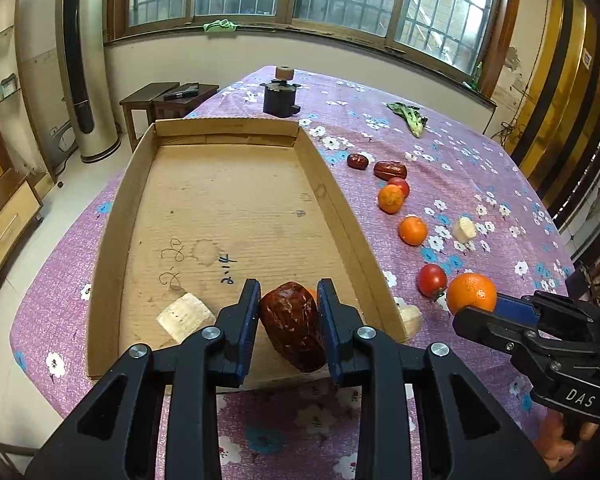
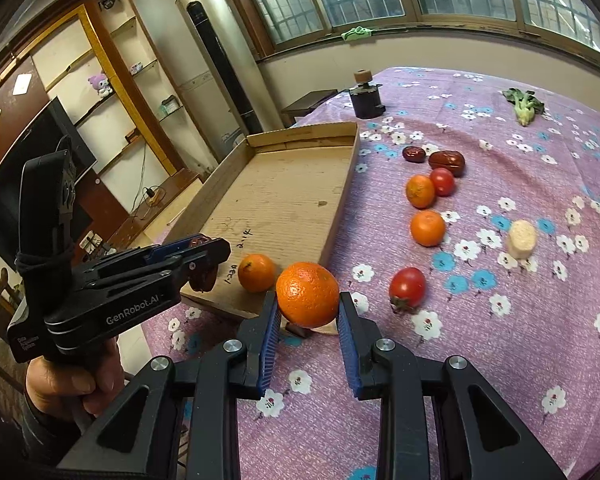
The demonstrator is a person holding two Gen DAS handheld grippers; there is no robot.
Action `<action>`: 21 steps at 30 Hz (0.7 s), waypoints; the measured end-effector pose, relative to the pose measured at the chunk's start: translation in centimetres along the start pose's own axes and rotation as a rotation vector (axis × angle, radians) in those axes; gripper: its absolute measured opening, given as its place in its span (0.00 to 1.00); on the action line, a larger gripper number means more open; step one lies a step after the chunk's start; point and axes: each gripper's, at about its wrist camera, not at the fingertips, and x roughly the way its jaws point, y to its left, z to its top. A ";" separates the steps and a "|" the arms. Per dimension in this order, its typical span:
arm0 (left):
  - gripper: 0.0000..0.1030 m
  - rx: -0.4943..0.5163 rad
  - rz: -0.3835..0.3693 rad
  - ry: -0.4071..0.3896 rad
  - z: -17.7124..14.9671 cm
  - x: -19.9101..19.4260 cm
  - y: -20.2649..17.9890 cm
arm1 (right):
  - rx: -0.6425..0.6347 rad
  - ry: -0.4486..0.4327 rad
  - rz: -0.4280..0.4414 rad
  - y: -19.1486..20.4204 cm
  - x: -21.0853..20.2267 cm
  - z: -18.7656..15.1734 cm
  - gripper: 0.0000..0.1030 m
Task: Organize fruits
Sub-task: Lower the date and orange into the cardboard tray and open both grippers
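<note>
Left tool (image 1: 288, 312) clamped on red date (image 1: 292, 326), right tool (image 2: 308, 316) on tangerine (image 2: 308, 294), lower frame beside cardboard tray (image 1: 332, 184); likely risk: round fruit rolling off on release.

The left wrist view looks down and forward along its own fingers, close above the near end of the cardboard tray (image 1: 228, 216), toward the windows. The right wrist view faces much the same way from just right of the tray – over the floral tablecloth (image 2: 500, 360). Both share tray, scattered fruit (and each other's gripper).
</note>
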 end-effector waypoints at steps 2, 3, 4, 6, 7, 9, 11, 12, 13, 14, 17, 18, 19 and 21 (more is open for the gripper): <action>0.26 -0.006 0.001 0.002 0.1 0.1 0.4 | -0.004 0.005 0.005 0.1 0.3 0.1 0.27; 0.26 -0.010 0.003 0.003 0.2 0.1 0.7 | -0.007 0.008 0.007 0.3 0.5 0.2 0.27; 0.26 -0.013 0.005 0.003 0.4 0.2 1.0 | -0.011 0.010 0.010 0.4 0.7 0.3 0.27; 0.26 -0.033 0.013 0.000 0.9 0.3 2.1 | -0.022 0.014 0.017 0.8 1.1 0.7 0.27; 0.26 -0.045 0.015 -0.001 1.2 0.3 2.7 | -0.029 0.014 0.022 1.1 1.4 1.0 0.27; 0.26 -0.073 0.021 -0.002 2.0 0.5 3.9 | -0.043 0.015 0.033 1.6 2.1 1.7 0.27; 0.26 -0.097 0.036 -0.007 2.8 0.9 5.2 | -0.055 0.018 0.047 2.1 2.9 2.4 0.27; 0.26 -0.103 0.043 -0.006 3.0 1.1 5.5 | -0.061 0.020 0.052 2.3 3.5 2.7 0.27; 0.26 -0.113 0.050 0.004 3.4 1.6 6.1 | -0.067 0.023 0.053 2.6 4.2 3.2 0.27; 0.26 -0.121 0.054 0.012 3.5 2.0 6.3 | -0.069 0.029 0.054 2.7 5.0 3.5 0.27; 0.26 -0.134 0.071 0.027 3.8 2.9 7.0 | -0.063 0.054 0.051 2.7 7.2 4.6 0.27; 0.26 -0.135 0.075 0.034 3.8 3.2 7.0 | -0.066 0.063 0.050 2.8 7.8 4.9 0.27; 0.26 -0.134 0.080 0.042 3.8 3.6 7.1 | -0.073 0.072 0.050 2.9 8.5 5.1 0.27; 0.26 -0.126 0.094 0.058 3.8 4.2 7.0 | -0.086 0.088 0.043 3.0 9.5 5.3 0.27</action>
